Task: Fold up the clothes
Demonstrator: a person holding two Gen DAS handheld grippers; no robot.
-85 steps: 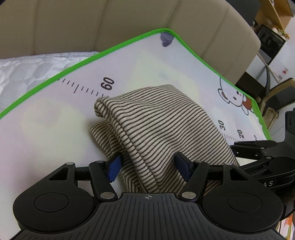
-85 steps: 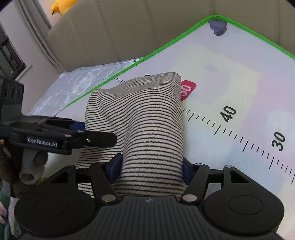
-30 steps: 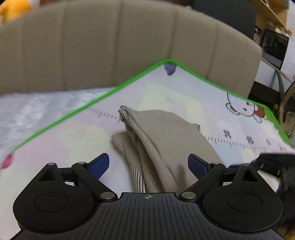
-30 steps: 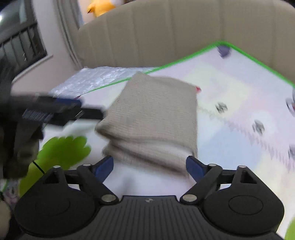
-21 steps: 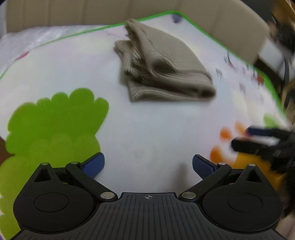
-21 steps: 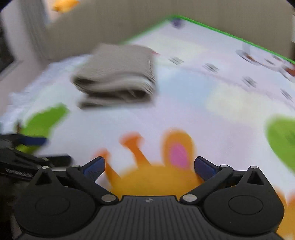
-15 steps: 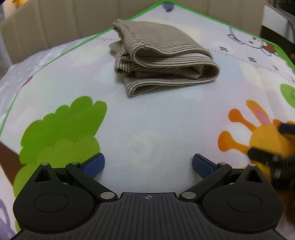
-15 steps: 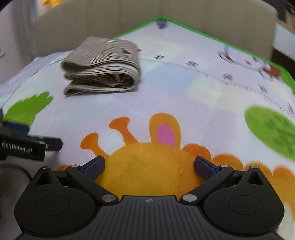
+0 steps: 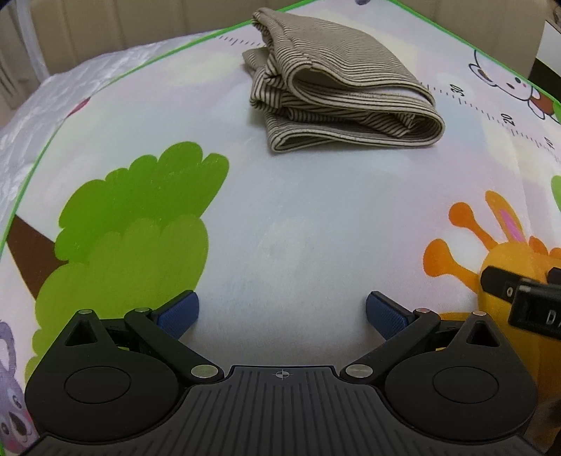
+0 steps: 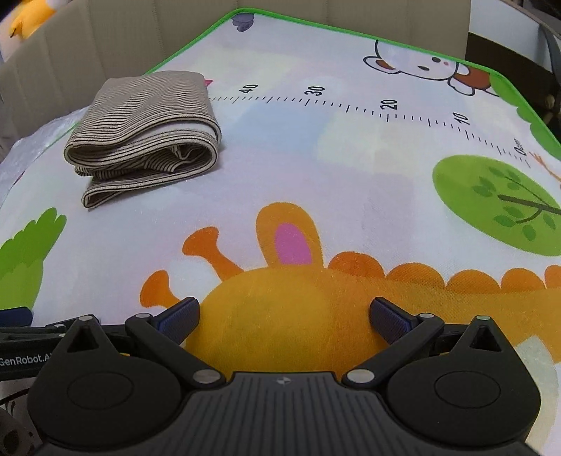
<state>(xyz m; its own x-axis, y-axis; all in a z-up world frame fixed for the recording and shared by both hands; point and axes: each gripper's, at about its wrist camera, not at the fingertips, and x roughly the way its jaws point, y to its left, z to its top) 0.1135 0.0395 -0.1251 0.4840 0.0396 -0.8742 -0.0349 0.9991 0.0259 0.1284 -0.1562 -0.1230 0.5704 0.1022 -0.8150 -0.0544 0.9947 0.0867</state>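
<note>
Right gripper [image 9: 526,301] is cut off at frame edge.

I am working in a home, probably a living room. I see a children's play mat [image 10: 350,168] with cartoon animals, trees and a printed ruler marked 10 to 40, a beige padded sofa back [image 10: 115,38] behind it, and a yellow plush toy [image 10: 29,15].

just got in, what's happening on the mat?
A person holds two grippers over the mat. The striped garment lies folded at the mat's far corner, touched by neither. The left gripper and right gripper are both open and empty, hovering over the near part of the mat.
</note>
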